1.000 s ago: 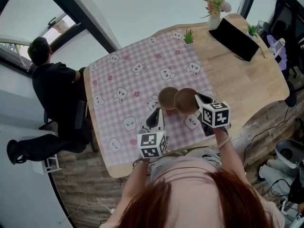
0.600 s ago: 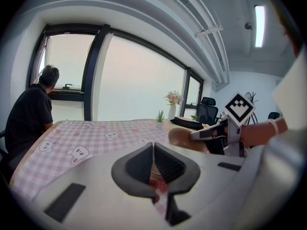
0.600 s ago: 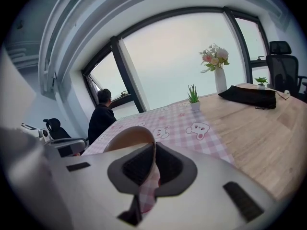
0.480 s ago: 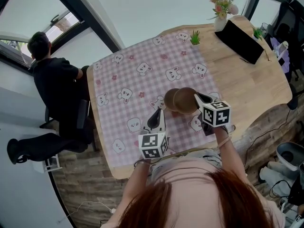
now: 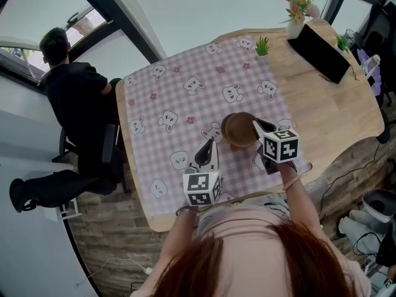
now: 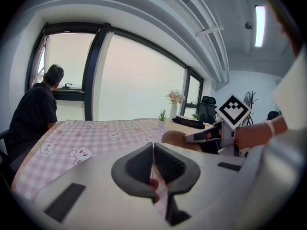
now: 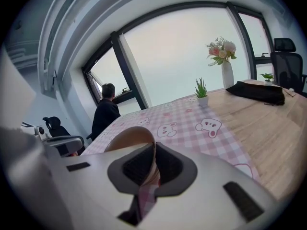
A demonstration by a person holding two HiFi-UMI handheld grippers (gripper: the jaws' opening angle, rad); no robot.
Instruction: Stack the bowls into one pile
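A brown bowl (image 5: 241,131) hangs by its rim from my right gripper (image 5: 257,127), which is shut on it. It sits almost directly over a second brown bowl (image 5: 224,125), of which only the left edge shows on the pink checked cloth (image 5: 179,98). In the right gripper view the bowl's thin rim (image 7: 129,135) runs between the jaws of the right gripper (image 7: 153,164). My left gripper (image 5: 210,144) is shut and empty, just left of and nearer than the bowls. From the left gripper (image 6: 153,161), the held bowl (image 6: 173,138) shows ahead to the right.
A person in black (image 5: 74,98) sits by the window off the table's left end. A flower vase (image 5: 296,18), a small plant (image 5: 263,44) and a black case (image 5: 322,49) stand on the bare wooden table (image 5: 334,113) at the far right.
My right gripper has carried its bowl leftward, from beside the other bowl to nearly over it. The left gripper has barely shifted and stays shut.
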